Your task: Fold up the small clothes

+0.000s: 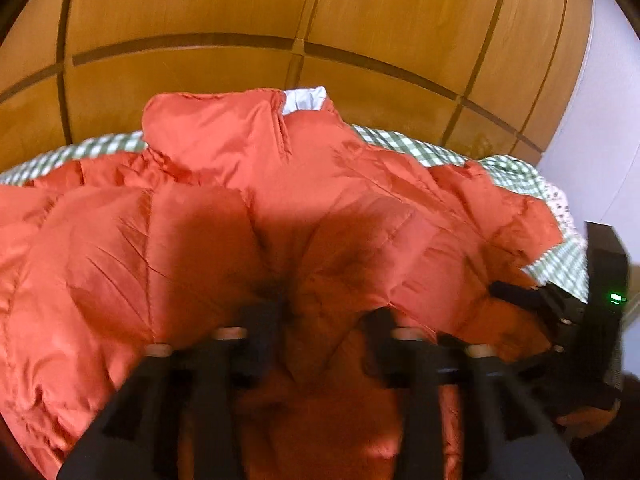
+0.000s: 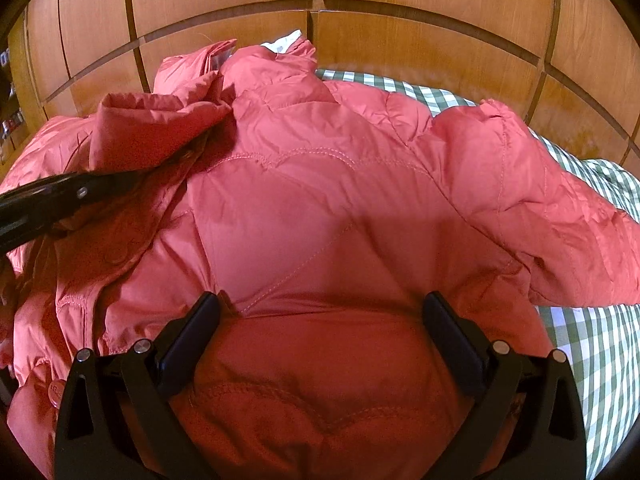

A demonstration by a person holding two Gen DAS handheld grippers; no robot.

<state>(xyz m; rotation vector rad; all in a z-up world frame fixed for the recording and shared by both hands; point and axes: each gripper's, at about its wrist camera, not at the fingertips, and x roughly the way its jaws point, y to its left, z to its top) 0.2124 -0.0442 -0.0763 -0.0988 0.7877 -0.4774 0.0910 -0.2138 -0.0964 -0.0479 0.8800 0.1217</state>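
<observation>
A red quilted jacket lies spread over a green checked cloth, its collar with a white lining at the far side. My left gripper hangs just over the jacket's middle, blurred, its jaws apart with only loose fabric under the gap. In the right wrist view the jacket fills the frame. My right gripper stands wide open over the near hem, a puffed section lying between its fingers. One of the left gripper's black fingers reaches in from the left over a folded flap.
A wood-panelled wall rises right behind the jacket. The checked cloth shows bare to the right of the jacket. A pale wall stands at the far right, and the right gripper's fingers enter there.
</observation>
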